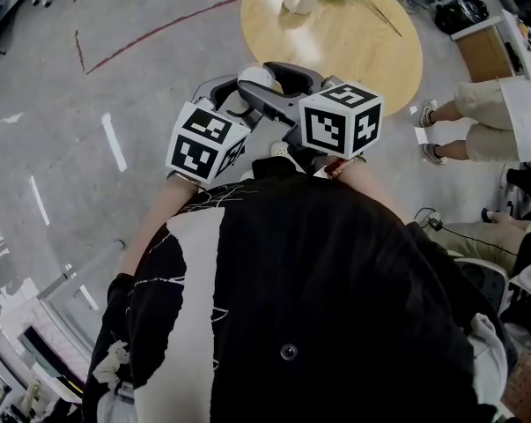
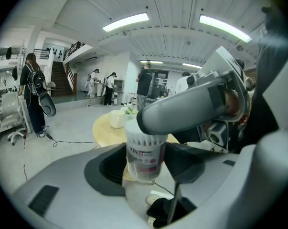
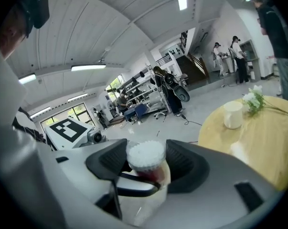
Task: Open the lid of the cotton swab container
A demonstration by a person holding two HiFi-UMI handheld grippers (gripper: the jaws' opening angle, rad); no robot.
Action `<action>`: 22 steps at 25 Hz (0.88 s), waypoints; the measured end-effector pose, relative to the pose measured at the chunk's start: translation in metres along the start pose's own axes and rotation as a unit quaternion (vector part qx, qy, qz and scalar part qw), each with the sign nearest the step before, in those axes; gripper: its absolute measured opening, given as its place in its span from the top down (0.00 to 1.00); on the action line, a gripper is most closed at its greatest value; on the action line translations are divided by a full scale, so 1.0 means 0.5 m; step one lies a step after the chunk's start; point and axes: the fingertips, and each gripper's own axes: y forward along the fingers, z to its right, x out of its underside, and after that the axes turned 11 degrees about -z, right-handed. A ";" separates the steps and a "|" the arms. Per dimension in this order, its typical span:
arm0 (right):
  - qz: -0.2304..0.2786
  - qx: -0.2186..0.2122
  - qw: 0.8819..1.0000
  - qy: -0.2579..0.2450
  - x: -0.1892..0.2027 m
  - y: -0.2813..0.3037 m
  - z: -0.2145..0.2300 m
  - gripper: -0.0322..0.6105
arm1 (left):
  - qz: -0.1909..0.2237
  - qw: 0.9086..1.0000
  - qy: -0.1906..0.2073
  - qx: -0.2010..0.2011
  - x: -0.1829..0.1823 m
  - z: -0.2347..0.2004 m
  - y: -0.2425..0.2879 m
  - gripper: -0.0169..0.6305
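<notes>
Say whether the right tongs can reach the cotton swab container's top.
Likely yes: right tongs seem closed on the top of the cotton swab container, nothing blocking; left tongs hold its body.

A clear cotton swab container point(image 2: 144, 151), packed with white swabs, is held upright aloft. A pink label is borne on its side.

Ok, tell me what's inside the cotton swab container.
Packed white cotton swabs fill the cotton swab container; their tips show at its top. Its label hides the stems lower down.
</notes>
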 end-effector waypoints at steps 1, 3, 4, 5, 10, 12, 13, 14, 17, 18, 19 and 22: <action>-0.003 0.003 1.000 -0.004 0.002 0.000 0.000 0.55 | 0.001 1.000 -0.002 0.002 0.001 0.001 0.001 0.58; -0.004 0.006 1.000 -0.007 0.005 0.000 0.000 0.55 | 0.001 1.000 -0.003 0.005 0.002 0.003 0.001 0.58; -0.004 0.006 1.000 -0.005 0.006 0.000 -0.001 0.55 | 0.001 1.000 -0.003 0.006 0.003 0.004 0.000 0.58; -0.003 0.005 1.000 -0.004 0.007 -0.001 -0.002 0.55 | 0.001 1.000 -0.003 0.006 0.004 0.005 -0.001 0.58; 0.000 0.001 1.000 0.000 0.004 -0.006 -0.002 0.55 | 0.008 1.000 -0.001 0.011 -0.001 0.009 -0.002 0.58; -0.001 0.001 1.000 0.000 0.003 -0.009 -0.001 0.54 | 0.011 1.000 0.003 0.018 -0.003 0.012 -0.002 0.58; -0.001 0.002 1.000 0.001 0.002 -0.012 0.000 0.54 | 0.012 1.000 0.007 0.023 -0.006 0.013 -0.001 0.58; 0.000 0.002 1.000 0.002 0.001 -0.014 0.003 0.54 | 0.013 0.999 0.011 0.027 -0.009 0.014 0.000 0.58; 0.004 0.003 1.000 0.006 -0.002 -0.022 0.014 0.54 | 0.014 0.999 0.020 0.036 -0.018 0.017 0.008 0.58; 0.004 0.005 1.000 0.005 -0.002 -0.025 0.017 0.54 | 0.014 0.999 0.021 0.037 -0.020 0.020 0.010 0.58; 0.004 0.007 1.000 0.003 -0.003 -0.027 0.019 0.54 | 0.016 0.999 0.020 0.039 -0.021 0.022 0.012 0.58; 0.009 0.012 1.000 0.001 -0.010 -0.032 0.028 0.54 | 0.017 0.999 0.020 0.043 -0.025 0.025 0.019 0.58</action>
